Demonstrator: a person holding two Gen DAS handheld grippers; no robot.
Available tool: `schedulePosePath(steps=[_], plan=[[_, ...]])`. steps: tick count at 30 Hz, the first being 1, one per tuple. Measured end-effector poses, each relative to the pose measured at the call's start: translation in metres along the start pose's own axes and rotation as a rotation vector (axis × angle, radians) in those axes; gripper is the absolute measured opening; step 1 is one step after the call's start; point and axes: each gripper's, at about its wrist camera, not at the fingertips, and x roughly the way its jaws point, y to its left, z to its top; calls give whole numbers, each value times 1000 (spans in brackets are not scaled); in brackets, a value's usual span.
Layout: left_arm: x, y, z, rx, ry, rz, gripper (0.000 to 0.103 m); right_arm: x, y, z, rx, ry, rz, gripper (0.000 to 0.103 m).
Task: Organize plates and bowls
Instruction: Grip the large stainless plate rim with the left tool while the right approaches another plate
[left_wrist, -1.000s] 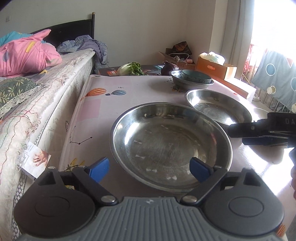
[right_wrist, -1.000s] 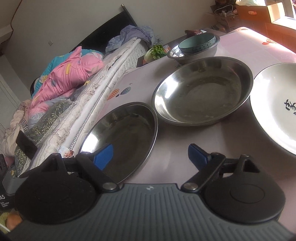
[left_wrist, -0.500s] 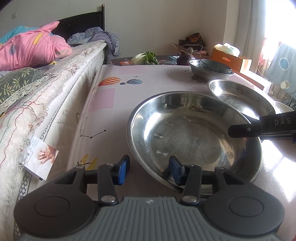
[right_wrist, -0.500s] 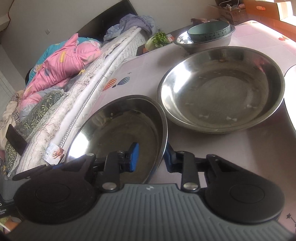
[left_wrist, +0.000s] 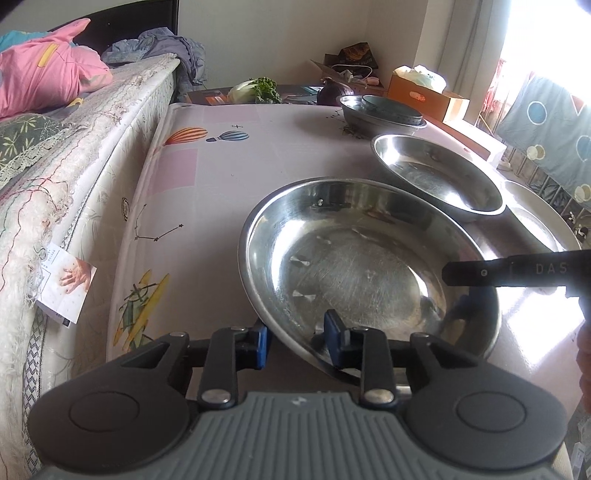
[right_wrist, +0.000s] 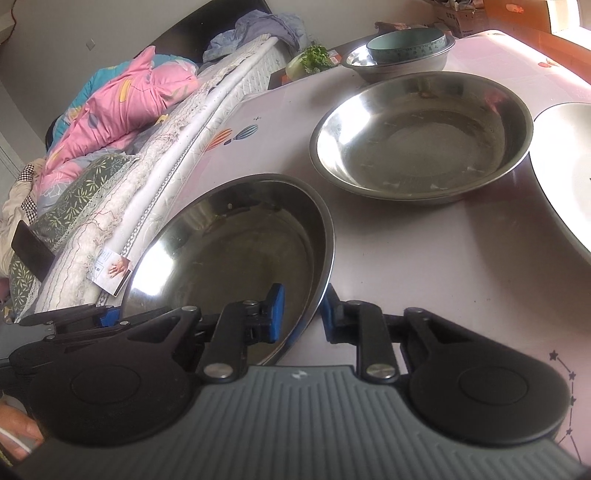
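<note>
A wide steel plate (left_wrist: 354, 266) lies nearest on the pink table (left_wrist: 229, 177). My left gripper (left_wrist: 295, 343) has that plate's near rim between its blue pads, and its jaws are still closing on it. My right gripper (right_wrist: 301, 314) pinches the opposite rim of the same plate (right_wrist: 229, 258), its jaws also closing. Behind it sit a second steel plate (left_wrist: 436, 173), a white plate (right_wrist: 569, 166) and a steel bowl (left_wrist: 380, 114) holding a teal bowl (right_wrist: 406, 44).
A bed (left_wrist: 74, 147) with a pink quilt runs along the table's left side. A cabbage (left_wrist: 255, 90) and a cardboard box (left_wrist: 424, 96) lie beyond the far end. A hand (right_wrist: 14, 435) shows at the lower left of the right wrist view.
Both grippers went from wide open to closed around the near plate's rim, one on each side. Both also moved in closer to the plate.
</note>
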Motion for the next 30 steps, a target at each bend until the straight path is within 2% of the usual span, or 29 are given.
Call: schedulePosePath(steps=[4,12,22,30], plan=[[-6,-1,-5,-5,17,-22,32,-13,0,-14,-12,-2,-5,21],[-4,-6,-4,-5,18,-6,37,-18,6,-22,-47,-26,-40,21],[-16,-11,-12,-15,55,-96,39,-20,2,-16,-61,-45,-83,21],[-16,3,-2,-44,8,-45,50,-23,-2,-11,-51,-70,-96,22]])
